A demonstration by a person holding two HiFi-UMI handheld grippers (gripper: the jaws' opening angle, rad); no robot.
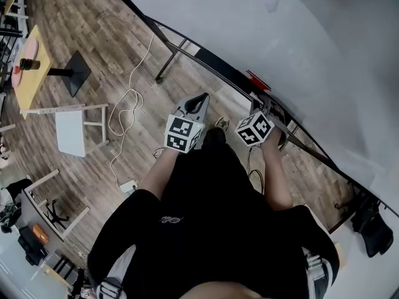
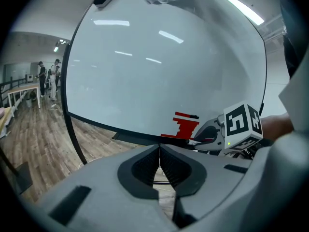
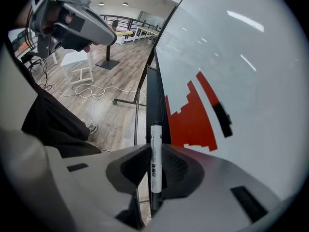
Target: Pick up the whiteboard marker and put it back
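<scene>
My right gripper (image 3: 155, 150) is shut on a white whiteboard marker (image 3: 155, 138) with a dark tip. The marker stands up between the jaws, just over the black tray (image 3: 153, 98) along the whiteboard's lower edge. A red stepped drawing (image 3: 193, 117) marks the whiteboard (image 3: 241, 57) beside it. In the head view the right gripper (image 1: 265, 108) is down at the tray (image 1: 212, 61), and the left gripper (image 1: 201, 99) hangs a little to its left. The left gripper (image 2: 159, 149) is shut with nothing in it. It faces the board, the red drawing (image 2: 186, 125) and the right gripper's marker cube (image 2: 241, 123).
A white cable (image 1: 128, 114) trails over the wooden floor. A white stool (image 1: 72, 129) and a yellow-topped table (image 1: 28, 67) on a black base stand at the left. The whiteboard's metal legs (image 1: 171, 58) reach onto the floor. People (image 2: 48, 76) stand far off.
</scene>
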